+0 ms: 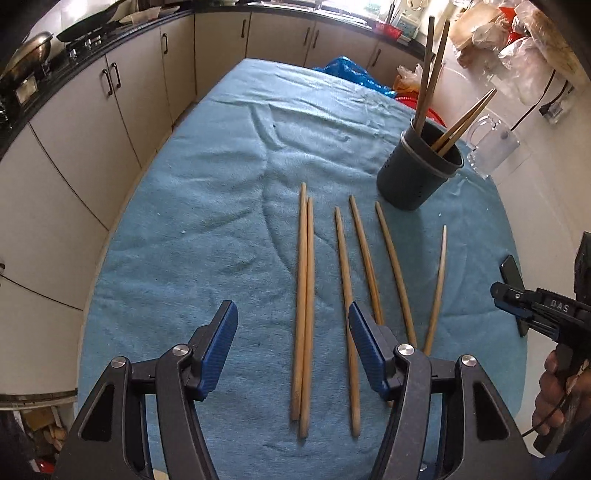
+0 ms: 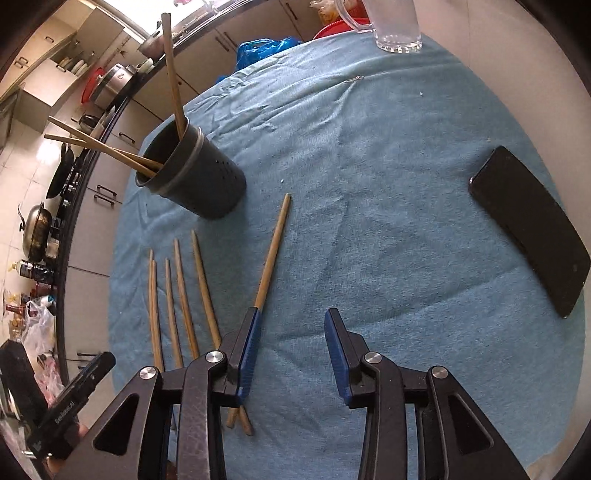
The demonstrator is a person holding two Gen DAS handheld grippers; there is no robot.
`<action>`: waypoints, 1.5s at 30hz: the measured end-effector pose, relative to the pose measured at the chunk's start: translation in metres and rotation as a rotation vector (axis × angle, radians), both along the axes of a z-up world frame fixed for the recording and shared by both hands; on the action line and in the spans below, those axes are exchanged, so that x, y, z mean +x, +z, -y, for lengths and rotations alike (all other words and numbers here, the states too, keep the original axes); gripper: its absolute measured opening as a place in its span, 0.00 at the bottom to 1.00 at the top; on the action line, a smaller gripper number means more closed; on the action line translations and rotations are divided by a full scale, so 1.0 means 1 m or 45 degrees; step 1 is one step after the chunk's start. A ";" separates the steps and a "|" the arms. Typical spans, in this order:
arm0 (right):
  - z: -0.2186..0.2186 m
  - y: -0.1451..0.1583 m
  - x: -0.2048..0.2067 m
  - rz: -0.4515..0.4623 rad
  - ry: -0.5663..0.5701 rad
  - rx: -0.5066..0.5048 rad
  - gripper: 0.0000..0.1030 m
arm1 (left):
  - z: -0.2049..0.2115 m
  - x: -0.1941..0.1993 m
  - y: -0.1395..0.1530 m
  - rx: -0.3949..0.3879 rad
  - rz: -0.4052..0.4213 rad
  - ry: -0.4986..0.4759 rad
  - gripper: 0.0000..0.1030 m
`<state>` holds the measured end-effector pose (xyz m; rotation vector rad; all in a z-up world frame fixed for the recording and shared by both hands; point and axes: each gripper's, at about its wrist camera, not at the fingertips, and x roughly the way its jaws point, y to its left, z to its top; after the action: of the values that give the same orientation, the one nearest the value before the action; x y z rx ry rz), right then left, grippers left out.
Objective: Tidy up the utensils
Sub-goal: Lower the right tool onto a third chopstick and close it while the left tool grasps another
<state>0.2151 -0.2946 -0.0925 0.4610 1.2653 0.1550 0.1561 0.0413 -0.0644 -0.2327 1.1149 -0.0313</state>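
Several wooden chopsticks (image 1: 306,306) lie side by side on the blue cloth (image 1: 207,206); they also show in the right wrist view (image 2: 184,295). A dark utensil cup (image 1: 421,166) (image 2: 195,173) stands beyond them and holds several chopsticks upright. My left gripper (image 1: 291,332) is open and empty, low over the near ends of the left pair. My right gripper (image 2: 291,339) is open and empty; its left finger (image 2: 249,347) covers part of the rightmost, angled chopstick (image 2: 273,251). The right gripper also shows at the right edge of the left wrist view (image 1: 517,306).
A black phone (image 2: 532,229) lies on the cloth at the right. A clear glass mug (image 1: 491,147) (image 2: 395,26) stands behind the cup. Kitchen cabinets (image 1: 110,110) and a counter with pans run along the left. Blue plastic bag (image 1: 347,74) lies beyond the table's far edge.
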 end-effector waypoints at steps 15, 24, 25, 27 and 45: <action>-0.022 -0.021 0.060 -0.096 -0.051 0.025 0.37 | -0.032 -0.017 -0.001 -0.015 -0.002 0.074 0.59; -0.046 -0.040 0.087 -0.152 -0.010 -0.091 0.23 | -0.050 -0.016 -0.008 -0.017 -0.020 0.080 0.59; -0.050 -0.042 0.087 -0.163 0.006 -0.115 0.23 | -0.051 -0.014 -0.009 -0.022 -0.025 0.072 0.59; -0.053 -0.044 0.085 -0.161 0.021 -0.135 0.20 | -0.051 -0.009 -0.010 -0.031 -0.034 0.052 0.59; 0.003 -0.042 0.034 -0.171 0.014 -0.227 0.07 | -0.015 0.088 -0.047 -0.082 -0.172 -0.153 0.43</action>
<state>0.2495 -0.2978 -0.1346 0.3151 1.3996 0.0200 0.2443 0.0562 -0.1109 -0.2277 1.2624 -0.1603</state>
